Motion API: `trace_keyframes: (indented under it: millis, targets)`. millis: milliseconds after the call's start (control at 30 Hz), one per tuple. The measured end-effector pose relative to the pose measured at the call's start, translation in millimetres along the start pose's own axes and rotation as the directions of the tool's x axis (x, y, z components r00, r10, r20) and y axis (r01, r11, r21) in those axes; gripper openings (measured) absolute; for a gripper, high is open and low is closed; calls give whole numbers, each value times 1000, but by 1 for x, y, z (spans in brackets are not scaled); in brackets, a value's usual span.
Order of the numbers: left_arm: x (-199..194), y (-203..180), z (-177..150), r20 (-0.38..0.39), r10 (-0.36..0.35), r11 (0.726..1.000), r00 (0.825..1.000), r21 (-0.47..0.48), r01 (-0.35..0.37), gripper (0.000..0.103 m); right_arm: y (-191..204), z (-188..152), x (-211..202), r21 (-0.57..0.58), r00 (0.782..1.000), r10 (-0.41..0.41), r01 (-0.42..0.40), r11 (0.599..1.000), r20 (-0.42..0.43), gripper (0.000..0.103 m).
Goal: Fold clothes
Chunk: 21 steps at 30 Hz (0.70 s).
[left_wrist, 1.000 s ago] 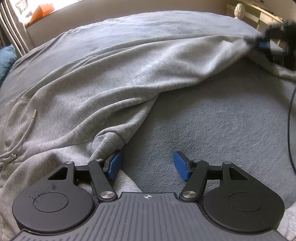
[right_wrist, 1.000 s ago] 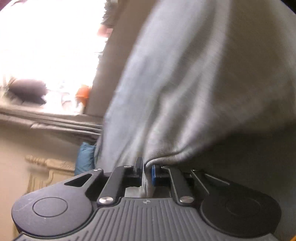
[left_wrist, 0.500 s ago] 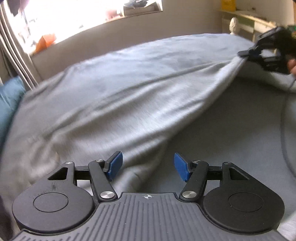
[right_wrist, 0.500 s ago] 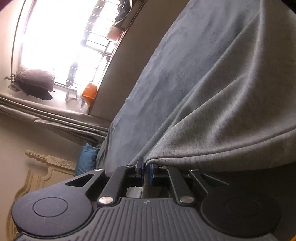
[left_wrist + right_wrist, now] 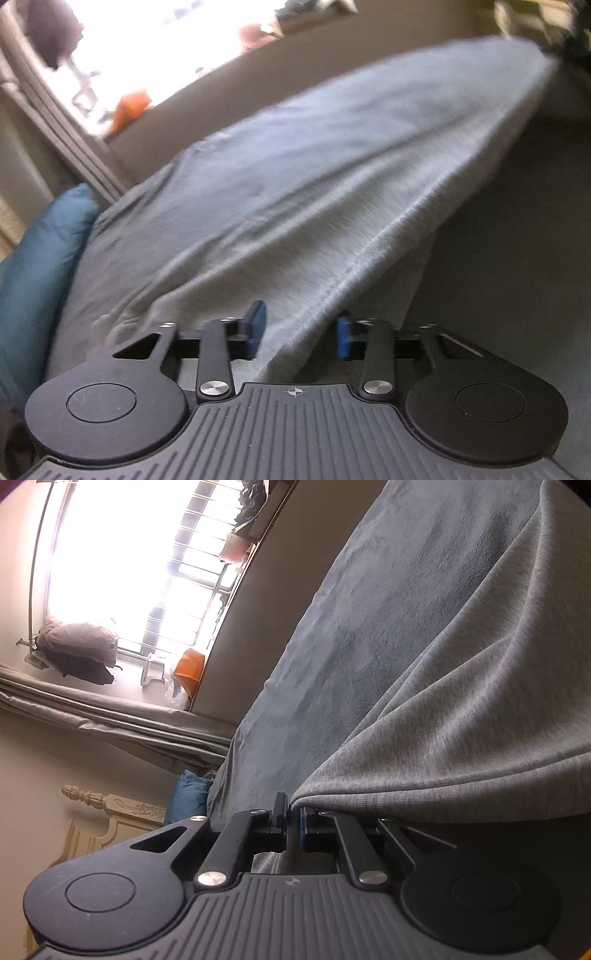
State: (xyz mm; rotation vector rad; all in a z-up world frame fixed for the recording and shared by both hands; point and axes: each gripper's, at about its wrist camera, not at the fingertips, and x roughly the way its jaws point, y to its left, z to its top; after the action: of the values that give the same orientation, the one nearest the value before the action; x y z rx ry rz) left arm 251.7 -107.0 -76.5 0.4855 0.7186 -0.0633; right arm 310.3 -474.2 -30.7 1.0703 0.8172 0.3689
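The grey sweatshirt [image 5: 332, 192] lies on the bed [image 5: 362, 635], its near edge lifted and stretched between the two grippers. In the left wrist view this edge runs from the left gripper [image 5: 299, 328] at 6 o'clock toward 1 o'clock. The left jaws are closing, with the hem between them, not yet clearly pressed. The right gripper [image 5: 293, 821] holds its corner with jaws nearly shut. Both grippers point somewhat downward.

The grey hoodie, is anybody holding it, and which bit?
The right tool pinches the grey hoodie by its edge. The left tool is closing with another bit of the edge between its pads.
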Motion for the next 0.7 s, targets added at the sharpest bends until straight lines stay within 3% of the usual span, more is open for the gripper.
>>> trace_keyframes:
  millis: [200,333,467,567,700]
  targets:
    - [-20,-11,-1,131,130,989,983,48,-137,12,-1,0,1,-3,1000,4,-4,1000,-4,6]
    - [-32,-27,-13,202,138,963,970,199,-179,9,-3,-3,-10,-15,1000,1,-1,1000,-2,6]
    - [-40,-43,-39,201,67,909,977,392,-143,8,-22,-13,-21,-17,996,-78,78,997,-37,6]
    - [-31,-48,-55,157,16,845,987,526,-98,8,-46,-19,-25,24,985,-158,160,987,-73,6]
    - [-27,-51,-65,96,-44,801,994,598,-22,8,-62,-23,-25,41,974,-209,213,976,-92,6]
